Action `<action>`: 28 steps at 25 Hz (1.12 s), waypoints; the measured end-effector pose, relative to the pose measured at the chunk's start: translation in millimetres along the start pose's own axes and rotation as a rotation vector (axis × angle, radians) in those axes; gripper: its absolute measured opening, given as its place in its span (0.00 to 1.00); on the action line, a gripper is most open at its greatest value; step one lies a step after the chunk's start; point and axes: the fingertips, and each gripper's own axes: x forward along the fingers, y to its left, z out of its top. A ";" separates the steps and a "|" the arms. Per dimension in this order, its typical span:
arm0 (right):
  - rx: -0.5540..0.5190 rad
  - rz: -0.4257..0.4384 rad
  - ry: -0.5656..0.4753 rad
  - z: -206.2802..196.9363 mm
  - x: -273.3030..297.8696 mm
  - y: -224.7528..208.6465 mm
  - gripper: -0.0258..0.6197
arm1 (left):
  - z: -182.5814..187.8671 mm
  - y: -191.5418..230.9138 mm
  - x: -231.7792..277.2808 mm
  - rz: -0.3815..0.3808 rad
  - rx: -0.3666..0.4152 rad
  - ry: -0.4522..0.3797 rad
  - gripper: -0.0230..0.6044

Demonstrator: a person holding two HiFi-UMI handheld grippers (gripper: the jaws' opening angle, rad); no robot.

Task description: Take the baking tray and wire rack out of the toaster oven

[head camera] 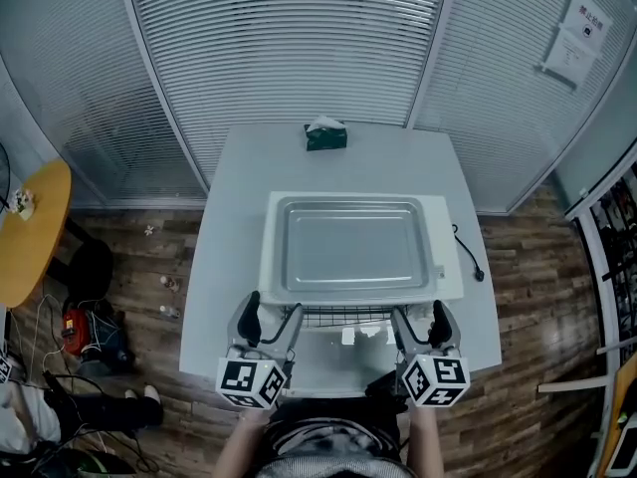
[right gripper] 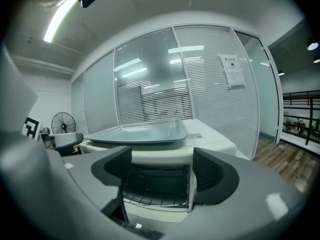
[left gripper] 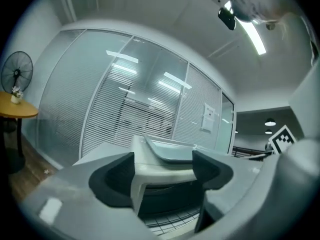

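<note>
A white toaster oven (head camera: 451, 267) stands on the grey table with its glass door (head camera: 348, 352) folded down toward me. The silver baking tray (head camera: 352, 246) lies flat on the oven's roof, also seen as the tray (right gripper: 142, 132) and tray (left gripper: 172, 151) in the gripper views. The wire rack (head camera: 348, 316) sticks partly out of the cavity; its grid, the rack (right gripper: 155, 198), shows inside the opening. My left gripper (head camera: 271, 321) and right gripper (head camera: 420, 322) hover open at the oven's two front corners, each holding nothing.
A green tissue box (head camera: 325, 135) sits at the table's far edge. The oven's black cord (head camera: 468, 254) trails on the table at the right. Blinds and glass walls surround the table. A yellow round table (head camera: 30, 227) and a fan (left gripper: 16, 71) stand to the left.
</note>
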 end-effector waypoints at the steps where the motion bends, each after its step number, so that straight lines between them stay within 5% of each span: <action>1: 0.011 -0.004 0.011 -5.4 -2.1 -1.4 0.62 | -3.7 5.6 -5.1 0.017 -0.019 0.000 0.64; 8: 0.132 -0.006 0.124 -49.7 0.2 -7.8 0.59 | -67.7 26.5 -20.2 0.054 -0.119 0.160 0.64; 13: 0.134 -0.009 0.241 -84.1 10.7 -9.1 0.59 | -121.3 20.9 -16.2 -0.003 -0.409 0.290 0.64; 19: 0.291 0.002 0.379 -128.2 24.5 -18.5 0.61 | -182.1 38.9 -11.3 0.081 -0.560 0.411 0.64; 28: 0.500 0.077 0.481 -162.5 68.2 -18.7 0.60 | -217.4 47.0 20.3 0.133 -0.780 0.421 0.63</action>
